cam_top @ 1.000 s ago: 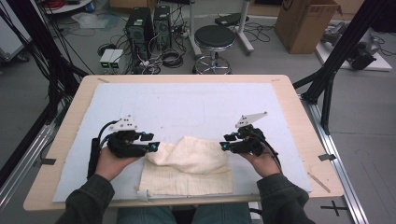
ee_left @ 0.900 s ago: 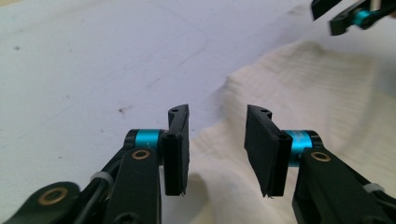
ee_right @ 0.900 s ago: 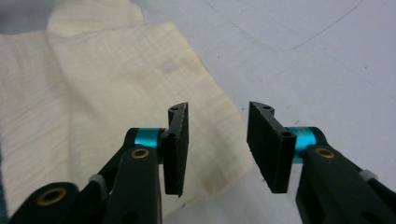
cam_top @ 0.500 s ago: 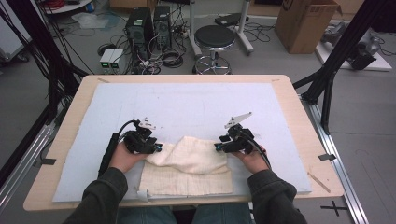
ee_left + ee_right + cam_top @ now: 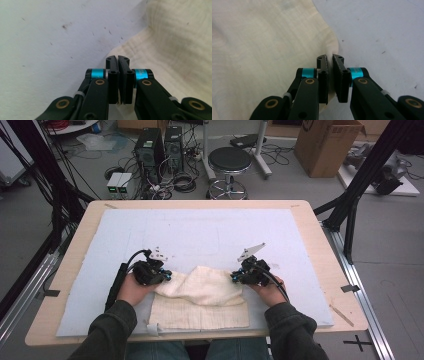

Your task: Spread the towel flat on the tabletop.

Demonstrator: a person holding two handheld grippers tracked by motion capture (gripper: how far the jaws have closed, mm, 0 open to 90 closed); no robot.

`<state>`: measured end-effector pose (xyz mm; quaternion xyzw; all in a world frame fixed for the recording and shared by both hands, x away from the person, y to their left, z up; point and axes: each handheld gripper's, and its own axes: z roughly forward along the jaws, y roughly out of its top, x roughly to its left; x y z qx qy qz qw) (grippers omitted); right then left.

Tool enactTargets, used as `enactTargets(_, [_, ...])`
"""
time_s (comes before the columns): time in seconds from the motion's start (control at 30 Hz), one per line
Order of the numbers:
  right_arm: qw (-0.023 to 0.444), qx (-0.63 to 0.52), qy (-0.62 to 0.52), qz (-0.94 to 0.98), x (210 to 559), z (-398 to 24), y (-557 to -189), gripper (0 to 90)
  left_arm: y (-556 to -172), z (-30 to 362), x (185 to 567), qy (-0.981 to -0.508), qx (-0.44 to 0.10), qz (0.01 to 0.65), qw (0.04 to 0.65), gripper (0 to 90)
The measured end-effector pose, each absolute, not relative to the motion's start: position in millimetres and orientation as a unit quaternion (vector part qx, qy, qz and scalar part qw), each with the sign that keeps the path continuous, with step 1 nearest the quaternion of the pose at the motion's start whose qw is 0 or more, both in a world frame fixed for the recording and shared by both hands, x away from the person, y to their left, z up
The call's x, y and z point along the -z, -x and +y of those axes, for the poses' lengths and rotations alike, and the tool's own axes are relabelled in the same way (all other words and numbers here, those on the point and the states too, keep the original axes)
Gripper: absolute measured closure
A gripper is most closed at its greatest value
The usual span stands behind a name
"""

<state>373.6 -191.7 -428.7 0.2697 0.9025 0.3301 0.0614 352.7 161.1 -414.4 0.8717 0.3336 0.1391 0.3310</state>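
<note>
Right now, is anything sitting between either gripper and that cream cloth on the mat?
Nothing visible. The left gripper and right gripper have each just closed at an edge of the cream cloth, one on either side.

**Cream cloth, half folded, at the near edge of the mat**

The cream cloth is a soft woven piece lying on the pale blue mat close to the person. Its near part lies flat and roughly rectangular; its far part is doubled back into a rumpled, raised fold. The fabric shows a fine ribbed weave, and its edge curves in a wave.
</note>
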Motion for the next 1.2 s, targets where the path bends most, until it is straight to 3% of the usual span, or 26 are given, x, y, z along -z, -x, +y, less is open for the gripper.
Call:
enactTargets(0.17, [0.079,-0.345,-0.275,0.894,413.8,-197.4,-378.5,83.5,-358.0,177.0,402.9,-0.834,-0.169,0.361,0.381,87.1])
enactTargets(0.37, [0.108,-0.348,-0.288,0.886,389.4,-197.6,-411.8,83.5,-390.3,190.2,398.8,-0.782,-0.193,0.413,0.425,87.2])
enactTargets(0.43, [0.135,-0.351,-0.305,0.875,379.5,-196.4,-432.5,77.2,-408.7,190.6,395.1,-0.756,-0.216,0.436,0.437,86.0])
enactTargets(0.47, [0.169,-0.351,-0.345,0.854,370.1,-197.5,-453.6,66.9,-416.5,189.9,392.9,-0.745,-0.236,0.451,0.432,68.3])
enactTargets(0.53, [0.173,-0.358,-0.356,0.846,367.5,-199.0,-460.7,62.3,-425.3,192.4,390.2,-0.727,-0.231,0.469,0.445,64.1])
enactTargets(0.7, [0.165,-0.354,-0.354,0.850,370.5,-201.5,-460.6,58.3,-416.9,196.7,390.4,-0.740,-0.219,0.444,0.455,62.8])
enactTargets(1.0, [0.120,-0.354,-0.332,0.866,391.3,-203.2,-422.8,55.8,-379.4,201.2,397.1,-0.764,-0.185,0.402,0.470,57.8])
enactTargets(1.2, [0.126,-0.350,-0.373,0.850,402.7,-206.6,-439.3,59.6,-373.0,188.8,410.2,-0.787,-0.168,0.385,0.451,59.1])
